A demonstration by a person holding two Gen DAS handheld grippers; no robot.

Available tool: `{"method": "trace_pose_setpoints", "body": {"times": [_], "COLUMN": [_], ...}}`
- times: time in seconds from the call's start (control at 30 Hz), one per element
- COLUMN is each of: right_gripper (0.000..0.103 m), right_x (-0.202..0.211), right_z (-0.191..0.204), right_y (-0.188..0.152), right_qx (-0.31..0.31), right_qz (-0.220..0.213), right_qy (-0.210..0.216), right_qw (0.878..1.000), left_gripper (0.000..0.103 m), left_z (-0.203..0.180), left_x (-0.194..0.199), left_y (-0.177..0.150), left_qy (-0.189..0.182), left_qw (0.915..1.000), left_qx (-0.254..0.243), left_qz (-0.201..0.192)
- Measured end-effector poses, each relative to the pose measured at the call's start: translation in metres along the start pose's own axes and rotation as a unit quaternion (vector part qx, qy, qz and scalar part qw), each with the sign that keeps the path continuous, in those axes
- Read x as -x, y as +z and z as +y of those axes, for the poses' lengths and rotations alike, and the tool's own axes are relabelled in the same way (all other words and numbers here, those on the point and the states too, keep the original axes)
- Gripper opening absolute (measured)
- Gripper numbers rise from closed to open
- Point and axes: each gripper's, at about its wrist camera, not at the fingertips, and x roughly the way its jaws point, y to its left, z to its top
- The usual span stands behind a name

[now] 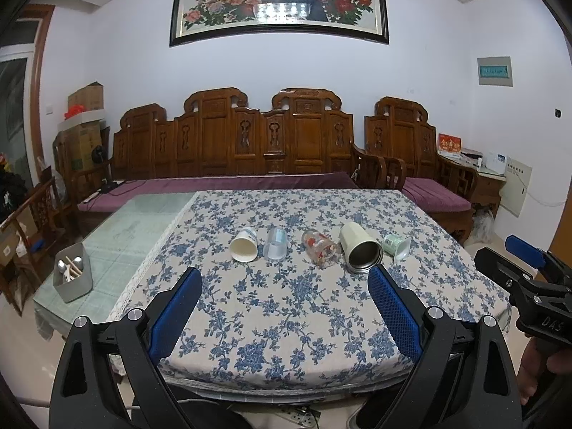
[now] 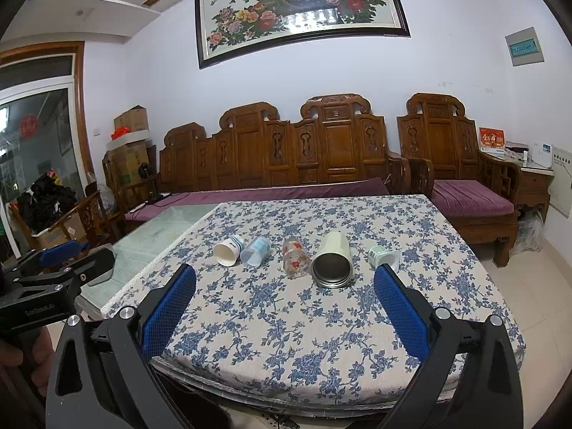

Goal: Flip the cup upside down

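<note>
Currently steel cup [image 2: 332, 261] on side, mouth twd cam; both claws [image 1: 286, 286] [image 2: 284, 286] agape, empty.

Floral tablecloth [image 1: 286, 307], carved wooden sofa [image 1: 232, 136], peacock painting [image 1: 279, 0], grey bin [image 1: 73, 279] of possibly utensils

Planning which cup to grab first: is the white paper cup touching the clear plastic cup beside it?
Apart. The left wrist view shows tablecloth between the white paper cup and the clear plastic cup.

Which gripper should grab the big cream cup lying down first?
Probably the right gripper: the big cream cup lies almost centred between its open fingers. For the left gripper it sits off to the right.
</note>
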Motion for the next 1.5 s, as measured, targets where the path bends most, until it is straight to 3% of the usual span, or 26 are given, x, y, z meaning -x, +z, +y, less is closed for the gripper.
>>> {"method": "trace_pose_setpoints", "body": {"times": [1.5], "right_gripper": [0.100], "right_x": [0.0013], "right_z": [0.0026], "right_y": [0.0004], "right_qx": [-0.001], "right_qz": [-0.001], "right_qy": [0.003], "right_qw": [1.000], "left_gripper": [0.090], "left_z": [-0.0006], "left_x": [0.0027], "left_y": [0.0014], "left_qy": [-0.002], "left_qw": [1.0000], "left_qx": [0.000], "left_qz": [-0.001]}}
